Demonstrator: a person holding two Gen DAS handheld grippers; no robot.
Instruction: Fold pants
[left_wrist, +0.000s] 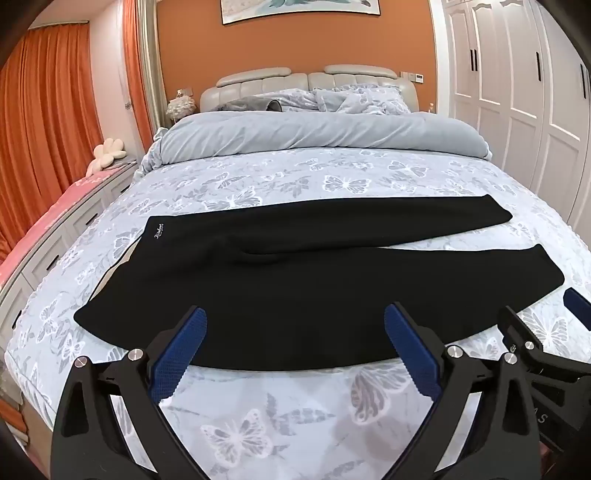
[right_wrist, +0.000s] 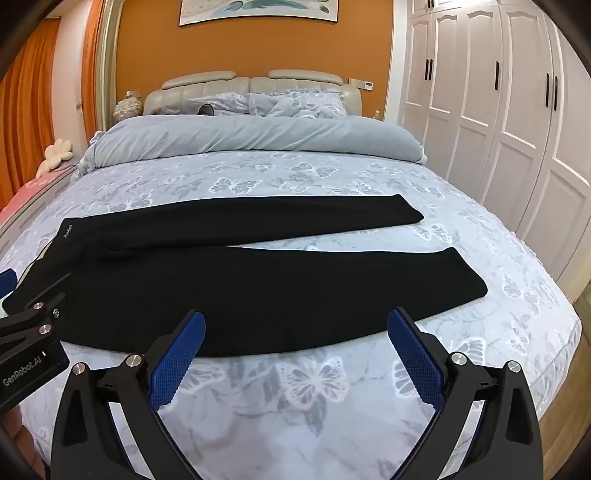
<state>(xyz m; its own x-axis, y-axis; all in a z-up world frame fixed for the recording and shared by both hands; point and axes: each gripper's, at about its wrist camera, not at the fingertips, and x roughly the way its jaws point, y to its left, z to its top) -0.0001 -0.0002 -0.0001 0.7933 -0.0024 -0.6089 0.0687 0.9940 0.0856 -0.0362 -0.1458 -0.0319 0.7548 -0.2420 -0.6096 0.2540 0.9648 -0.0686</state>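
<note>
The left tool (left_wrist: 295, 314), black with blue ribbed pads, stands wide open with nothing between its fingers; its tips hang over the near edge of the black knit pants (left_wrist: 258, 280), toward the waist half. Whether the tips touch the cloth cannot be told. The right tool (right_wrist: 296, 317), of the same black and blue make, is likewise spread wide and holds nothing, its tips over the near edge of the nearer trouser leg. Each tool shows at the rim of the other's view, so they are side by side.

The pants lie flat and unfolded across the foot half of the bed (left_wrist: 295, 413), waist to the left with a small white logo (left_wrist: 159, 226) at its far corner, both legs running right and parting slightly toward the hems. The bed wears a pale blue butterfly-print sheet, with a rolled blue-grey duvet (left_wrist: 314, 138) further up, well apart from the pants. White panelled wardrobe doors (right_wrist: 498, 110) stand to the right.
</note>
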